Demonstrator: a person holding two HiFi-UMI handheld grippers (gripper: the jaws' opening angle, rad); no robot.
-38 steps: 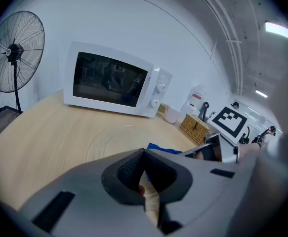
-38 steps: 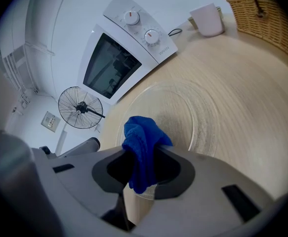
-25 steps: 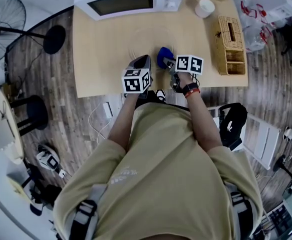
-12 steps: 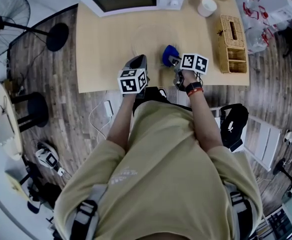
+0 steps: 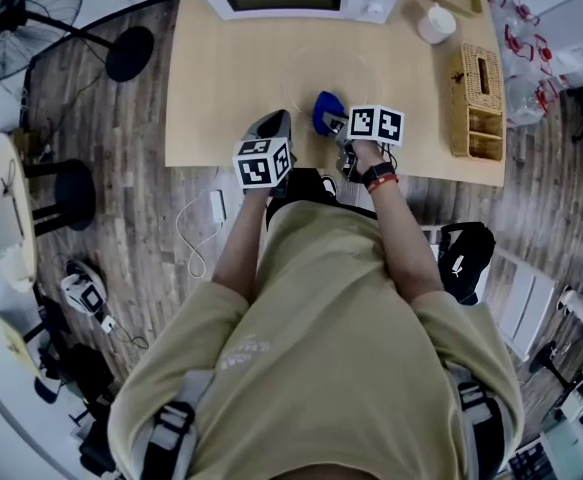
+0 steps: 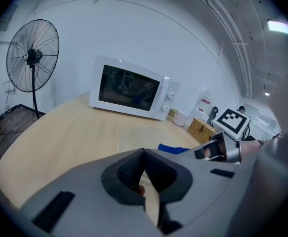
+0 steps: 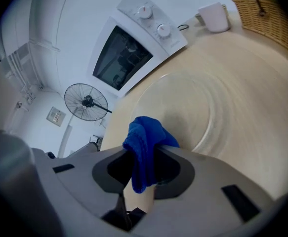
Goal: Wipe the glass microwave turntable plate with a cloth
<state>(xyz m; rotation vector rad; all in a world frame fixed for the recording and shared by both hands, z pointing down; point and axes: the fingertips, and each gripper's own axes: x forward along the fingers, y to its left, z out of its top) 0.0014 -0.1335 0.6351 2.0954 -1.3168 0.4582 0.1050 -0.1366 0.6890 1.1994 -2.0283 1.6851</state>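
Gripping cloth [image 7: 144, 144], right gripper [image 7: 143, 163] apparently just beside glass plate [image 7: 205, 107] rim.

No word, number or brand name can be read anywhere. The only signs are the black-and-white square markers. They stand on the left cube [image 5: 267, 161] of the left hand-held gripper [image 5: 277, 126] and on the right cube [image 5: 377, 125] of the right hand-held gripper [image 5: 334, 124]. They are patterns, not letters.

In the left gripper view, a white container [image 6: 206, 102] beyond the right hand-held gripper carries a red-and-white label, too small to read.

The shirt [image 5: 351, 298] below both hand-held grippers has a pale print [image 5: 243, 350]. The black bag [image 5: 463, 238], to the right of and below the right hand-held gripper, has a white mark. Both are illegible.
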